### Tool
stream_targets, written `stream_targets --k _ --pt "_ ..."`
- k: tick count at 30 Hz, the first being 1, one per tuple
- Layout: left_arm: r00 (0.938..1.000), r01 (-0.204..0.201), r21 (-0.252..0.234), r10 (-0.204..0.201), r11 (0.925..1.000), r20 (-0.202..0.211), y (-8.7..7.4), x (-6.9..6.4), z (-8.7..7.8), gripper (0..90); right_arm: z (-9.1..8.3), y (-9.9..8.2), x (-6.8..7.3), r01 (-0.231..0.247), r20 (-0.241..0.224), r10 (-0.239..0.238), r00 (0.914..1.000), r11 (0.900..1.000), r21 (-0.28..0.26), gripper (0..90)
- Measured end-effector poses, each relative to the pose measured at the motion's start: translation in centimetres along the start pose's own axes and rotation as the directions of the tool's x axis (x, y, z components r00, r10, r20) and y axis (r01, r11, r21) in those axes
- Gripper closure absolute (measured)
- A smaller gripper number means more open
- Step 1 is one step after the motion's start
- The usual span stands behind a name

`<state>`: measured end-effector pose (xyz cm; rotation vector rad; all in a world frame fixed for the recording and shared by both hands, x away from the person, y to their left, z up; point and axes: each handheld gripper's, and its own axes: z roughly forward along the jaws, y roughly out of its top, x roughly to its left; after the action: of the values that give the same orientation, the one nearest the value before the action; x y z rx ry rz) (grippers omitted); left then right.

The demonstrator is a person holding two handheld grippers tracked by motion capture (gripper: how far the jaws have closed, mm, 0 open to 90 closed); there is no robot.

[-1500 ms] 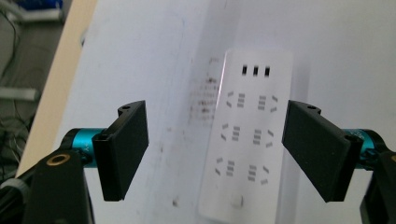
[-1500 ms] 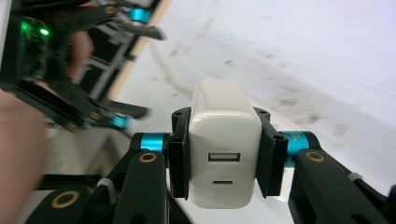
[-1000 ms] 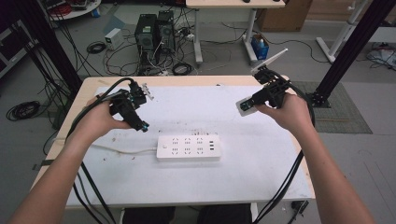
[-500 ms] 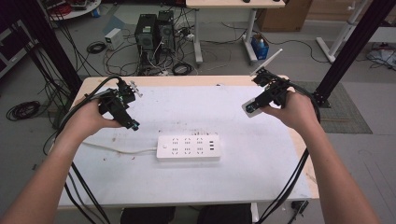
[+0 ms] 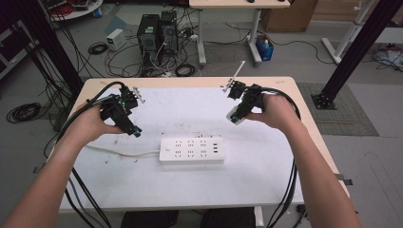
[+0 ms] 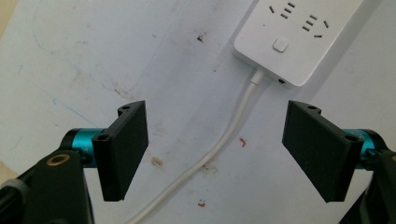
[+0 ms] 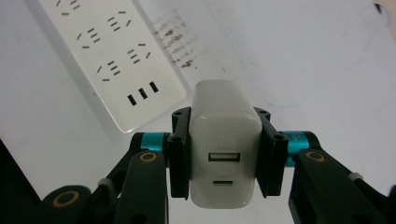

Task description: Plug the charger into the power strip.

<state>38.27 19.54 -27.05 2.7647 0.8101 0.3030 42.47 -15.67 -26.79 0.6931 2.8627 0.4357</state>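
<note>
On the bench (image 5: 266, 175), a white power strip (image 5: 191, 150) lay flat just nearer than centre, long side parallel to the near edge, USB ports at its right end. Its white cord (image 5: 119, 152) left the strip's left end and ran toward the left edge of the bench.

Left gripper (image 5: 134, 131) was held above the left part of the bench, just off the strip's left end. Left gripper view: fingers (image 6: 122, 148) spread wide, nothing between them, cord (image 6: 223, 141) passing on the bench below the gap, switch end of the strip (image 6: 299, 37) ahead.

Right gripper (image 5: 236, 115) was held over the right-rear part of the bench, beyond the strip's right end and clear of it. Right gripper view: fingers (image 7: 180, 151) clamped on both sides of a white USB charger (image 7: 225, 149), port face toward the camera, one USB-A and one smaller port visible. Strip's USB end (image 7: 112, 56) lay on the bench past the charger, not touching it.

Bench top white, with brown stains and scuffs.
</note>
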Motion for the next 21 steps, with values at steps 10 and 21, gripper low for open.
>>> stream_targets --k 10,21 --pt "0.9997 0.025 0.0 -0.025 0.9997 0.008 -0.9 -0.4 0.7 22.8 4.7 3.5 2.7 0.22 -0.099 -0.212 0.9722 0.9718 0.083 62.4" --pt "0.9999 0.001 0.014 -0.001 0.9999 0.015 -1.6 -0.4 0.8 22.8 8.1 5.7 5.5 0.366 -0.169 -0.343 0.9241 0.921 0.134 62.4"
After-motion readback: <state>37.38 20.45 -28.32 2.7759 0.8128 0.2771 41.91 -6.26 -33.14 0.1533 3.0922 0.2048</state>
